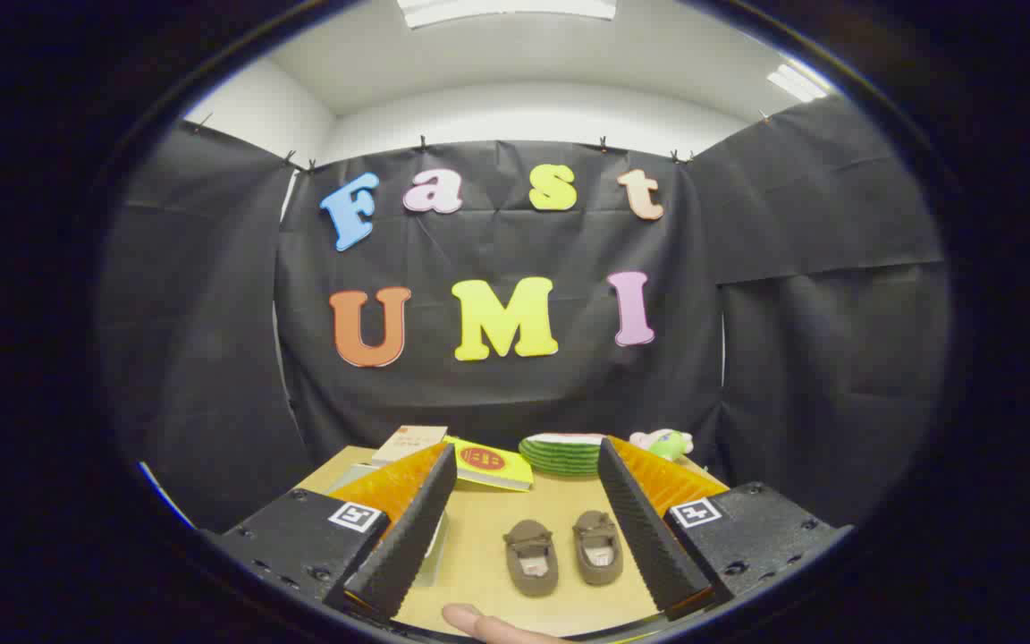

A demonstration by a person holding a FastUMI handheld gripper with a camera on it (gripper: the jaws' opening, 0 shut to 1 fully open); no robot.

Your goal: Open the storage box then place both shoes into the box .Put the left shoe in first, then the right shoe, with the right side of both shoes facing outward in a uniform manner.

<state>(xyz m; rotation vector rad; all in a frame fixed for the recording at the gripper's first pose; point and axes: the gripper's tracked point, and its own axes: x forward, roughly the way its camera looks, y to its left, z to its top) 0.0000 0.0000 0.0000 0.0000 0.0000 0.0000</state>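
Black cloth is hanging as the booth's wall behind a pale wooden table [479, 555], under a white ceiling with strip lights. From the gripper [528, 456] outward: its two fingers are being held wide apart, with nothing gripped and nothing touched by either of them. A fingertip of a person's hand [479, 622] is being shown at six o'clock, at the near edge of the table.

Between the fingers, two brown shoes are being seen side by side on the table, toes pointing toward twelve o'clock: the left-hand shoe [531, 556] and the right-hand shoe [598, 546], near each other but apart. Beyond them, at twelve o'clock, a stack of green-rimmed plates [561, 453] and a yellow booklet [490, 465] are lying; a small plush toy [665, 442] is sitting at one o'clock, a pale book [408, 443] at eleven.

What appears to be the clear storage box [433, 546] is largely being hidden behind the finger at nine o'clock, so its lid cannot be judged; opening is probably yet to be done.

Risks are being judged as follows: the box may be knocked or missed, since so little of it is visible; the wrong shoe may be taken first, the pair being so alike; a soft shoe may be twisted in a wide grasp, spoiling the required facing.
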